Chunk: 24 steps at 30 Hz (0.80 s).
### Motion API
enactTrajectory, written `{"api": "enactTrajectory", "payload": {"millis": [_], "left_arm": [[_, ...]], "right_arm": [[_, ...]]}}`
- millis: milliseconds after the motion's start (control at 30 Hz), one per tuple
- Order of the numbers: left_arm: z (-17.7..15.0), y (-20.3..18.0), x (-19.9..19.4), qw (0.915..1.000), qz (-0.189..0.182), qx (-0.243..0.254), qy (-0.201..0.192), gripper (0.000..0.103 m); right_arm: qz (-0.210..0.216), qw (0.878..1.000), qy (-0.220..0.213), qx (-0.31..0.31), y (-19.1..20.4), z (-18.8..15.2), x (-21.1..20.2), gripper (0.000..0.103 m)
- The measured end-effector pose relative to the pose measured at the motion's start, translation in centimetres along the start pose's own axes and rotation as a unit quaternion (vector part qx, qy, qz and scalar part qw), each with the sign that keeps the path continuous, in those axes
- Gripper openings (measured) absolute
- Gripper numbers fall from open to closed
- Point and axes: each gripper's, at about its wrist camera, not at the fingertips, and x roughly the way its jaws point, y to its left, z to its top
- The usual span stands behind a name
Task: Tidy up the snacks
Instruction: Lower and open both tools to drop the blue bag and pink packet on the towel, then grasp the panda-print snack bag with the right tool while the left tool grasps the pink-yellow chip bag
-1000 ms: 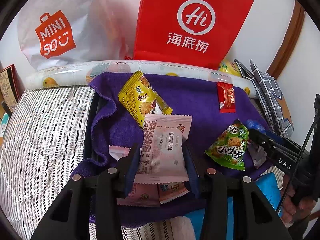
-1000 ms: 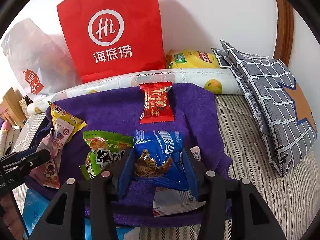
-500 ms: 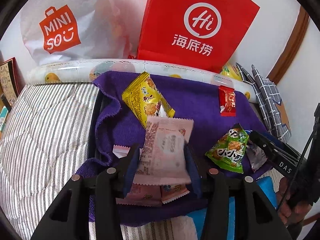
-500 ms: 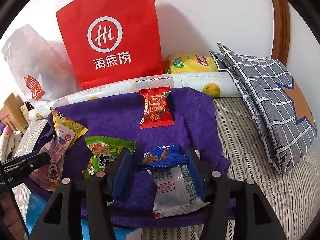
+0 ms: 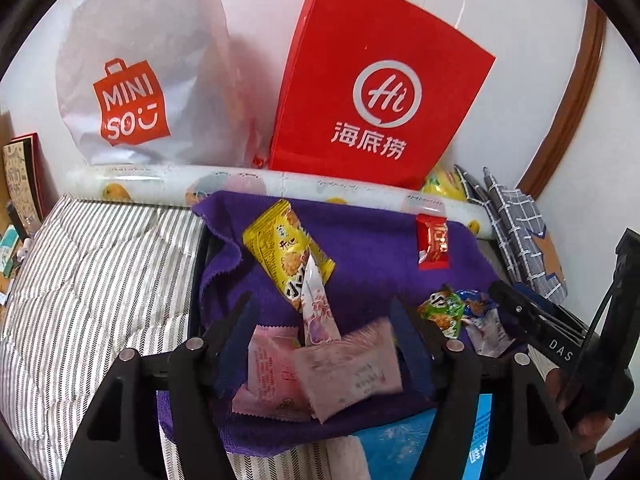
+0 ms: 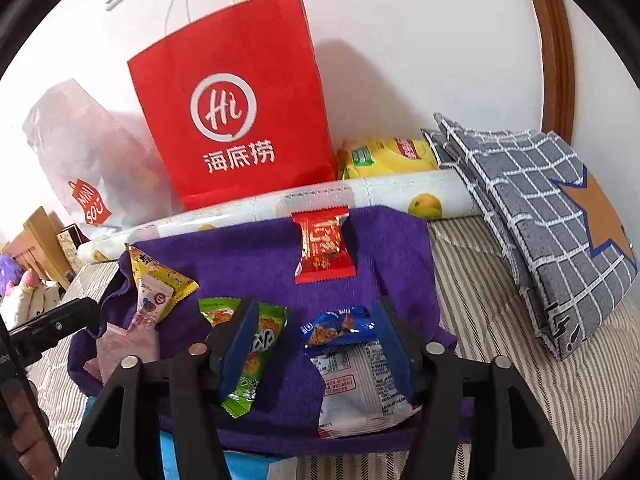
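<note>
The left claw [image 5: 324, 312] stood with its jaws apart, having just been opening, and the pale pink packet [image 5: 352, 372] lay loose between them on the purple towel [image 5: 376, 248], neither pad pressing it. That packet rested partly over another pink packet [image 5: 272, 376], and a slim pink-and-white sachet [image 5: 316, 304] leaned against a yellow cracker packet [image 5: 284, 248] just beyond.

The right claw [image 6: 316, 320] was likewise spread, its jaws having just been widening, with a blue snack packet [image 6: 340, 328] lying free between them on the same towel, over a white-backed wrapper [image 6: 360, 388]. A green snack packet [image 6: 256, 352] sat just beside the claw's left finger, part of it hidden behind that finger. Farther back on the towel lay a red candy packet [image 6: 322, 248], well apart from the rest.

The towel was spread over a striped bed [image 6: 500, 320]. Along its far edge ran a rolled fruit-print sheet [image 6: 392, 196], and behind that, against the wall, stood a red paper bag [image 6: 236, 112] and a white plastic shopping bag [image 5: 140, 72]. A yellow bag [image 6: 384, 156] sat beside the red one, next to a grey checked cushion [image 6: 540, 208].
</note>
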Motion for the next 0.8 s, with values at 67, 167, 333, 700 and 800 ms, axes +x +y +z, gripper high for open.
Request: {"api": "enactTrajectory", "payload": {"millis": [67,167,333,700,800], "left_arm": [[0.0,0.0,-0.1,1.0000,0.000,-0.001,0.000,0.069],[0.0,-0.1,-0.2,1.0000,-0.003,-0.003,0.002,0.069],[-0.2,-0.5,-0.3,0.9999,0.005,0.007,0.013,0.069],[-2.4,0.9,-3.7,0.9994,0.006,0.000,0.034,0.069],[-3.3,1.2,-5.0,0.9992,0.015,0.005,0.038,0.069]], "right_arm": [[0.006,1.000,-0.010,-0.001,0.2,0.0,-0.5,0.062],[0.010,0.999,-0.029,-0.016,0.9,0.1,-1.5,0.066],[-0.015,0.998,-0.050,-0.042,2.1,0.1,-3.4,0.068],[-0.013,1.000,0.000,-0.007,1.8,-3.5,-8.8,0.068],[-0.017,1.000,0.016,-0.010,2.1,-5.4,-10.1,0.068]]}}
